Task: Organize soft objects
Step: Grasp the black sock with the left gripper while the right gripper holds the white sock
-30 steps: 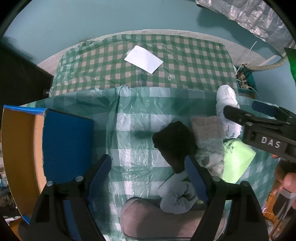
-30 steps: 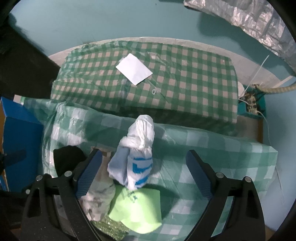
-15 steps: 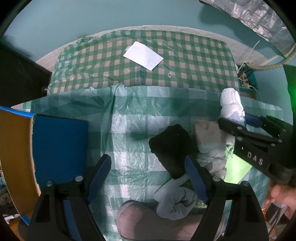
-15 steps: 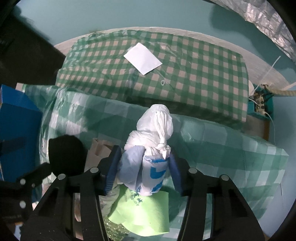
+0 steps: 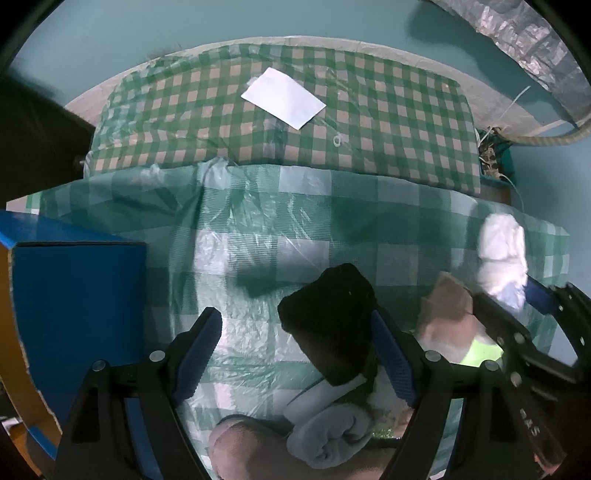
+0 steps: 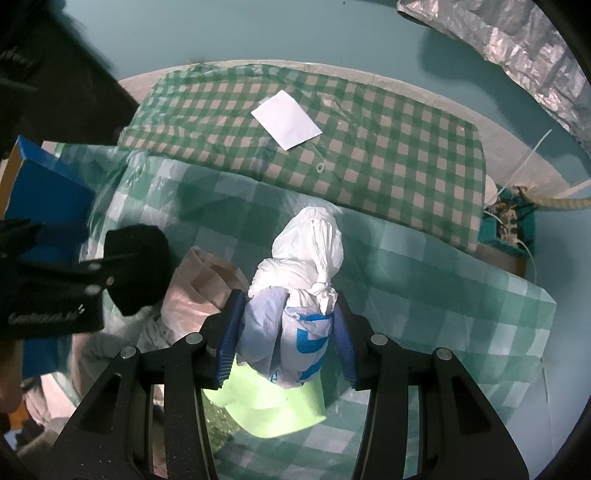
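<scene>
A lived-in home room: checked plastic tablecloth point(image 5: 369, 206), teal painted wall point(image 5: 184, 26), tangled power strip point(image 6: 508, 218).

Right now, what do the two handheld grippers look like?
Both match: the left gripper and right gripper have angular matte black frames with cutouts and round silver bolts. Each has two fingers faced with ribbed blue pads. White lettering, too blurred to read, marks the side of each body. No cables or sleeves show.

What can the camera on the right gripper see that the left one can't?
Only the right wrist view shows the right gripper squeezing the knotted white bag over a light green cloth. Only the left wrist view shows the open left gripper and the rolled grey cloth. Both show the black cloth, white paper and blue box.
</scene>
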A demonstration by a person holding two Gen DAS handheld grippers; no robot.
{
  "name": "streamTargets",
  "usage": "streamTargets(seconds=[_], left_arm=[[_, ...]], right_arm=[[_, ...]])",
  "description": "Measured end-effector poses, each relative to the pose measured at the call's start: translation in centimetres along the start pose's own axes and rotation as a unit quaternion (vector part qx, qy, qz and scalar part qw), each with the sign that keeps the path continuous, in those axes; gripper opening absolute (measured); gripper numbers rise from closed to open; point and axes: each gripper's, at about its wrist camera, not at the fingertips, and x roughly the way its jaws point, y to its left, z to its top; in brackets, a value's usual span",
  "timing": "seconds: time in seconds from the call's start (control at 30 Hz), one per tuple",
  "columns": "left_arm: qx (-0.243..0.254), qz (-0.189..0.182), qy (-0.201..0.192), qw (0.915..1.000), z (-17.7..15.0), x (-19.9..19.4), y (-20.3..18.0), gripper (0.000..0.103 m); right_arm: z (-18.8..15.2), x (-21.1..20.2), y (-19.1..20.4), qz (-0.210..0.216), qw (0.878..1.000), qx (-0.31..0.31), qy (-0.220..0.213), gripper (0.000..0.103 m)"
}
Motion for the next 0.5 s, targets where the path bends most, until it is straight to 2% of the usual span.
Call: streamTargets(seconds=[0.13,0.3,0.4,0.5], left_arm=[[-0.004,0.0,0.009,1.0,0.2,0.8,-0.1,0.08],[-0.018,-0.032,0.017,0.9992,0.0,1.1,0.0,0.044],[-0.012,-0.039,0.013,0.9991,-0.1,0.9,-0.4,0.04],[0.004,-0.023,0.003,0.9997,-0.4,0.5,-0.8,0.037]], right_arm=[[-0.7,-0.4,-0.4,0.004,1.0,0.008,-0.004,0.046],[-1.3,-1.1,-0.6,0.009,1.0,0.016,-0.01,0.046],[-1.4,-1.3,-0.6,0.011,1.0,0.017,-0.01,0.046],[-1.7,-1.7,-0.3,0.013,1.0,0.015,-0.015,0.046]])
